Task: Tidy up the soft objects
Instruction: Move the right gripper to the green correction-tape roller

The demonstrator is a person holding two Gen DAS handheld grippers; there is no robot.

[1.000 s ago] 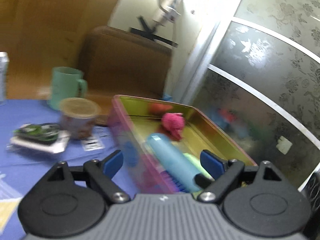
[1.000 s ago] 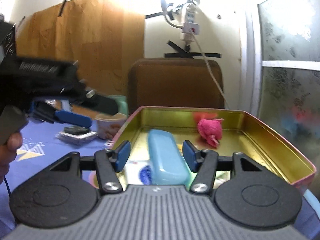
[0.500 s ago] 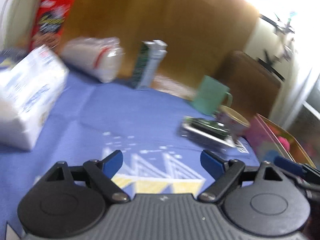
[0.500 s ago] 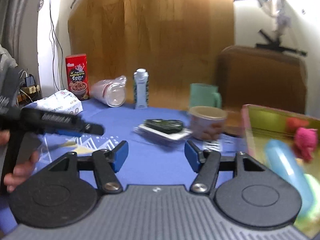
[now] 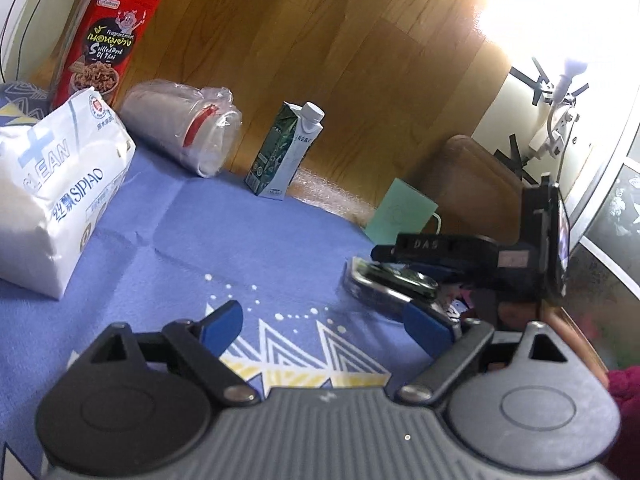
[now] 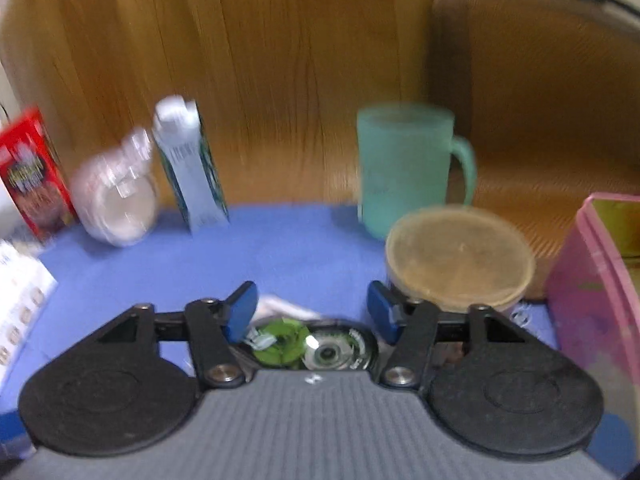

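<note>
Left gripper point(image 5: 324, 326): I read its jaws as apart and widening; only the blue patterned tablecloth point(image 5: 240, 248) shows between the blue pads, nothing gripped.
Right gripper point(image 6: 312, 312): I read its jaws as apart and narrowing; they stand over the near end of the green-and-black packet point(image 6: 316, 350), and I see no pad pressing on it. In the left wrist view its black body point(image 5: 476, 258) crosses the right side of the frame.
Green-and-black packet: flat on the cloth in a clear wrapper, just below the right gripper's pads; in the left wrist view point(image 5: 394, 280) it lies partly under the right gripper.
Tissue pack point(image 5: 52, 196): white soft pack printed "CLEAN SIPIAO", resting on the cloth at far left, well apart from both grippers.
Pink tin point(image 6: 596, 280): at the right edge of the right wrist view, gold inside; I cannot make out its contents from here.
Lidded tub point(image 6: 460, 260): round, translucent tan lid, just beside the pink tin and just ahead of the right pad.
Green mug point(image 6: 404, 168): upright behind the tub, handle to the right.
Drink carton point(image 5: 286, 152): upright at the back of the cloth, white cap on top.
Bagged plastic cups point(image 5: 188, 136): stack lying on its side between the carton and the red box.
Red snack box point(image 5: 104, 44): upright against the wooden panel point(image 5: 320, 40), behind the tissue pack.
Magenta item point(image 5: 626, 386): a sliver at the right edge of the left wrist view; I cannot tell what it is.
</note>
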